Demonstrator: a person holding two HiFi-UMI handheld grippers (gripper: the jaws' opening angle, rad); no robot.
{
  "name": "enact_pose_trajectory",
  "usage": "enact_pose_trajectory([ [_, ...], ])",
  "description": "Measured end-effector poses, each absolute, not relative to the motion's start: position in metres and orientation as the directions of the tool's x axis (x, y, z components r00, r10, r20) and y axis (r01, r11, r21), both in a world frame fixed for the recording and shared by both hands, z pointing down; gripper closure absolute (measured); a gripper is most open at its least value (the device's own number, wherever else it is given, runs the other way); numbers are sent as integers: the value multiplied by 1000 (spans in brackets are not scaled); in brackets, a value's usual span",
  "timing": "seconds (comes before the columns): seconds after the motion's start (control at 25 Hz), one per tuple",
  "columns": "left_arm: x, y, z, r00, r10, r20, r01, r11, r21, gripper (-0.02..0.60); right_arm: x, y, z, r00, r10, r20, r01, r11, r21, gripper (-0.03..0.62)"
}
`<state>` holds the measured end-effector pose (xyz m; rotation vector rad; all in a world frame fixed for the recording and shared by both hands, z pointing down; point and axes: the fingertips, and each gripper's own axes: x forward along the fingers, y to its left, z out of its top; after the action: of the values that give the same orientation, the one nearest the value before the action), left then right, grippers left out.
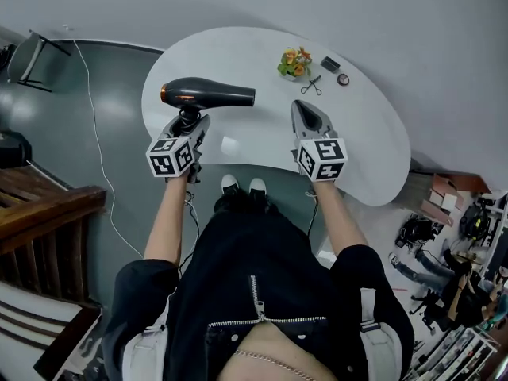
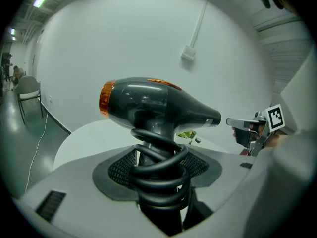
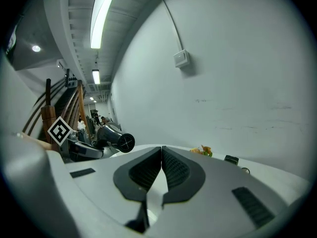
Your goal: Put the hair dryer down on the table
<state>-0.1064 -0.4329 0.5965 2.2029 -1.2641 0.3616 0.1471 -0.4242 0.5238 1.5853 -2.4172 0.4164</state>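
A dark grey hair dryer [image 1: 208, 94] with an orange rear end is held above the left part of the white table [image 1: 373, 133], nozzle pointing right. My left gripper [image 1: 189, 121] is shut on its handle, which has the black cord coiled round it [image 2: 157, 175]. In the left gripper view the hair dryer's body [image 2: 153, 104] stands level just over the jaws. My right gripper [image 1: 308, 115] hovers over the table's middle, shut with nothing between its pads [image 3: 161, 170]. From the right gripper view the hair dryer's nozzle [image 3: 119, 140] shows at the left.
At the table's far side lie a small flower bunch [image 1: 294, 62], scissors [image 1: 311, 86], a dark small box [image 1: 330, 63] and a round item [image 1: 343, 79]. A white square patch [image 1: 230, 146] lies near the front edge. Wooden stairs [image 1: 40, 205] stand left, clutter [image 1: 452, 252] at the right.
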Motion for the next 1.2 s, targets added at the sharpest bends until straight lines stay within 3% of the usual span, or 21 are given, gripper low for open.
enact_pose_trajectory([
  [0.52, -96, -503, 661, 506, -609, 611, -853, -460, 247, 304, 163, -438, 541, -309, -874, 375, -951, 282, -128, 599],
  [1.2, -85, -536, 752, 398, -458, 795, -895, -385, 226, 304, 196, -436, 557, -213, -878, 428, -976, 173, -132, 599],
])
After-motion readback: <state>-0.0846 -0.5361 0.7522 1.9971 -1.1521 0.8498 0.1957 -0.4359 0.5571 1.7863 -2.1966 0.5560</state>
